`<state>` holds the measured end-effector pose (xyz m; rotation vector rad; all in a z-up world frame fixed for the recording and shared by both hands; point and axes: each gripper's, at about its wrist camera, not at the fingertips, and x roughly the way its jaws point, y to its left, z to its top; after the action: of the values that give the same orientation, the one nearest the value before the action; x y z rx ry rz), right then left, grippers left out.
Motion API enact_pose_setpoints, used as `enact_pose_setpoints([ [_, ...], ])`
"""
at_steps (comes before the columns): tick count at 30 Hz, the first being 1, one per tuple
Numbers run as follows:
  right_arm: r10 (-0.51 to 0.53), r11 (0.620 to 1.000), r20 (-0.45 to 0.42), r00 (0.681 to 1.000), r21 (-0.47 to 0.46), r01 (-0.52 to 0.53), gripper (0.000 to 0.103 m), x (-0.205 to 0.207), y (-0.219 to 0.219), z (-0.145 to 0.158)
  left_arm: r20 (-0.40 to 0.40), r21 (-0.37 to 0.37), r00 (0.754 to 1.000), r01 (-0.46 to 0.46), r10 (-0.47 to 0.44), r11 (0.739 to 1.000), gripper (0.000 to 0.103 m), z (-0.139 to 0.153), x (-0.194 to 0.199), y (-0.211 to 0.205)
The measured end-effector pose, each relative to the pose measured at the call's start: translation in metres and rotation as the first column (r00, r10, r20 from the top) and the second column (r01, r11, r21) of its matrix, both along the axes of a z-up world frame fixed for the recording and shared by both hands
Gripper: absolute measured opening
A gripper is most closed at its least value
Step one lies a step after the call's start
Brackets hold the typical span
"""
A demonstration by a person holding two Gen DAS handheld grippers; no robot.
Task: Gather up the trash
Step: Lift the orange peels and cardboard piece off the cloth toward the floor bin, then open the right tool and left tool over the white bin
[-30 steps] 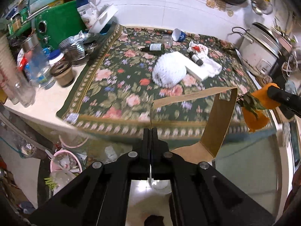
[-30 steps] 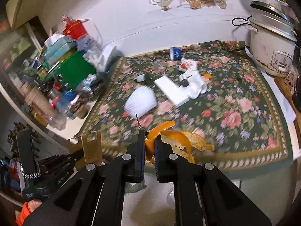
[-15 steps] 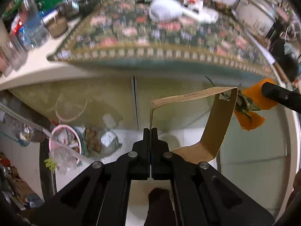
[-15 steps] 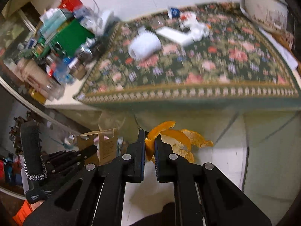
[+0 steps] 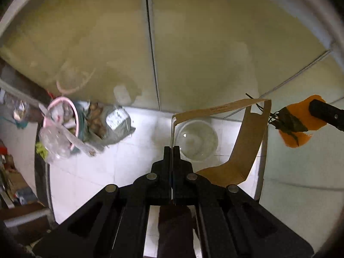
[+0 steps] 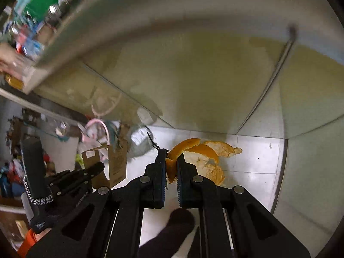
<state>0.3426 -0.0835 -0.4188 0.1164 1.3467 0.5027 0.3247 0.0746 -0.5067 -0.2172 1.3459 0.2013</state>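
Note:
My left gripper [image 5: 172,150] is shut on a folded brown cardboard piece [image 5: 247,142] and holds it over the white tiled floor, in front of the pale cabinet doors. It also shows in the right wrist view [image 6: 96,167], with the cardboard [image 6: 116,163]. My right gripper [image 6: 171,161] is shut on orange peel [image 6: 200,154] with a small dark stem. The peel also shows at the right edge of the left wrist view [image 5: 298,124]. A pink-rimmed trash bin [image 5: 62,124] full of rubbish stands on the floor to the left, also in the right wrist view [image 6: 96,133].
A clear round container [image 5: 198,139] sits on the floor just beyond the left fingertips. A grey bag of rubbish [image 5: 111,126] leans beside the bin. Cabinet doors [image 5: 193,43] fill the background. The cluttered counter edge [image 6: 43,21] is at upper left. Boxes and clutter [image 5: 15,182] line the far left.
Both grippers have dropped from above the flowered tablecloth to below the counter, now facing the cabinet doors and floor. Each keeps its hold. The trash bin has come closer.

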Motion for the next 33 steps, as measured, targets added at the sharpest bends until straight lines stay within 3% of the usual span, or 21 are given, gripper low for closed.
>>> enact_pose_setpoints([
  [8, 0.092, 0.995, -0.069, 0.993, -0.038, -0.095, 0.008, 0.005, 0.014, -0.124, -0.072, 0.023, 0.997, -0.039, 0.04, 0.999, 0.0, -0.129, -0.003, -0.004],
  [12, 0.119, 0.993, -0.145, 0.982, 0.0, -0.12, 0.012, 0.006, 0.016, -0.171, -0.097, 0.02, 0.994, -0.038, 0.039, 0.999, 0.0, -0.175, 0.0, -0.007],
  [15, 0.128, 0.992, -0.179, 0.975, 0.011, -0.129, 0.017, 0.009, 0.016, -0.189, -0.108, 0.018, 0.994, -0.029, 0.031, 0.999, 0.0, -0.199, 0.003, -0.013],
  [17, 0.132, 0.991, -0.172, 0.976, 0.008, -0.133, 0.027, 0.01, 0.015, -0.192, -0.122, -0.002, 0.992, -0.03, 0.03, 1.0, 0.0, -0.216, 0.009, -0.018],
  [22, 0.119, 0.992, -0.121, 0.986, -0.034, -0.124, 0.028, 0.009, 0.002, -0.186, -0.121, -0.052, 0.993, -0.014, 0.008, 0.999, 0.001, -0.239, 0.027, -0.039],
  [24, 0.098, 0.994, -0.118, 0.988, -0.029, -0.102, 0.028, 0.01, -0.01, -0.181, -0.116, -0.075, 0.993, 0.003, -0.011, 0.997, 0.013, -0.241, 0.038, -0.05],
  [26, 0.085, 0.996, -0.119, 0.989, -0.026, -0.089, 0.028, 0.011, -0.02, -0.177, -0.116, -0.083, 0.993, 0.016, -0.025, 0.996, 0.047, -0.244, 0.047, -0.059],
  [30, 0.06, 0.997, -0.092, 0.994, -0.045, -0.064, 0.029, 0.012, -0.031, -0.167, -0.115, -0.091, 0.992, 0.037, -0.048, 0.995, 0.051, -0.24, 0.059, -0.068],
  [33, 0.049, 0.998, -0.066, 0.997, -0.048, -0.052, 0.029, 0.013, -0.04, -0.15, -0.114, -0.078, 0.991, 0.059, -0.067, 0.995, 0.051, -0.22, 0.059, -0.068],
])
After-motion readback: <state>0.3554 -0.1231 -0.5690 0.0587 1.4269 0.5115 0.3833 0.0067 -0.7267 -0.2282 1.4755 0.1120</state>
